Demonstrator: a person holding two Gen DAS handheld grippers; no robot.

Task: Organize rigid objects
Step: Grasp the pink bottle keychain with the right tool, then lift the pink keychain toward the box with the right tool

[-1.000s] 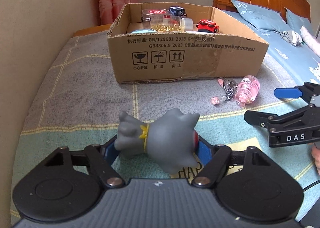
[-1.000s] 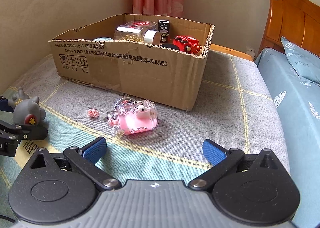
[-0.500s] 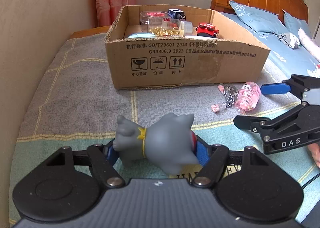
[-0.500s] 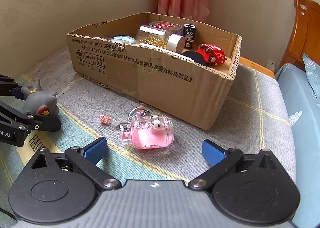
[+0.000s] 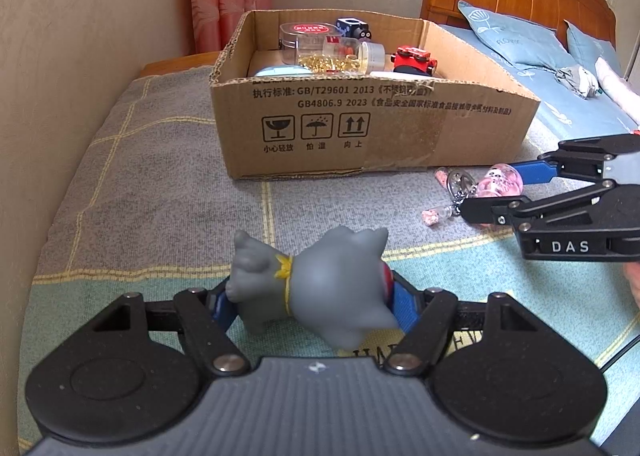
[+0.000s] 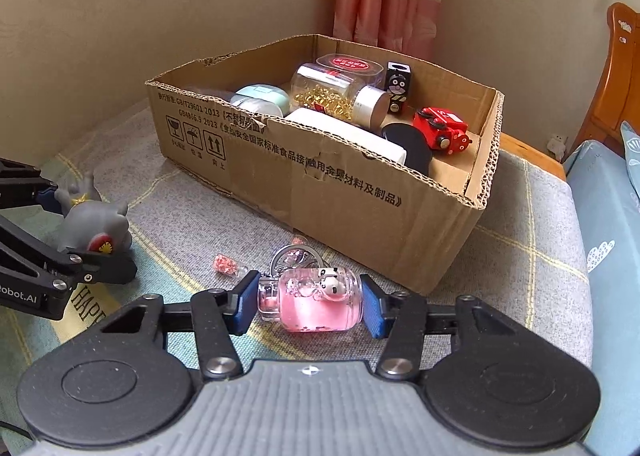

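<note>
Your bed (image 6: 532, 256) carries everything here, under a grey and teal checked blanket. On it stands the open cardboard box (image 6: 360, 191), already holding a clear jar of gold clips (image 6: 340, 95), a red toy car (image 6: 440, 129), a black cube toy (image 6: 398, 85), a round clear tub with a red lid (image 6: 350, 63) and a pale green case (image 6: 262, 97).

Your left tongs (image 5: 312, 300) are clamped on the grey cat figurine (image 5: 316, 284), one blue pad at its tail end, the other against its face; it sits crosswise between them, near the box's front wall.

Your right tongs (image 6: 310, 306) have closed onto the pink glitter bottle keychain (image 6: 316, 302), which lies on its side between the blue pads, neck at the left pad, base at the right. Its key ring (image 6: 294, 258) and a small pink charm (image 6: 226, 264) trail toward the box.
</note>
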